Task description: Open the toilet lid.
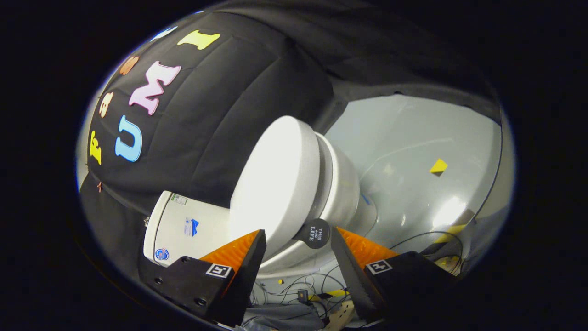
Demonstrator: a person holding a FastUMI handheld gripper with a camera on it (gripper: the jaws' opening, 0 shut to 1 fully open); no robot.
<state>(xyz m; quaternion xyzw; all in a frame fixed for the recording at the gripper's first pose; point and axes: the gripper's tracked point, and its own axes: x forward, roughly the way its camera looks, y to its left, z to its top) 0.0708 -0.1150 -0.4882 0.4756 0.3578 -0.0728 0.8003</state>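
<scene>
Gripper (298,250): two fingers rise from the lower centre of the frame, spread apart, pressing on nothing; a wide gap lies between the tips.
Left finger (239,257): its tip overlaps the lower edge of the toilet lid; contact cannot be told.
Right finger (358,250): its tip lies just right of the round tab, apart from the lid.
Toilet lid (275,179): white oval at the centre of the frame, just ahead of the fingers; its broad smooth face is turned toward the camera and to the left, and it lies close against the seat.
Round tab (314,233): small dark disc with pale lettering, at the lid's lower edge, between the two fingertips.
Seat and bowl (342,193): white, stacked behind the lid, right of centre.
Cistern (183,227): white box, lower left, beside the lid, bearing small stickers.
Floor (413,151): pale grey and glossy, right half of the frame, with a yellow marker (438,166).
Cables (317,282): thin dark leads, bottom centre, between the fingers.
Booth wall (239,92): black cloth, upper left.
</scene>
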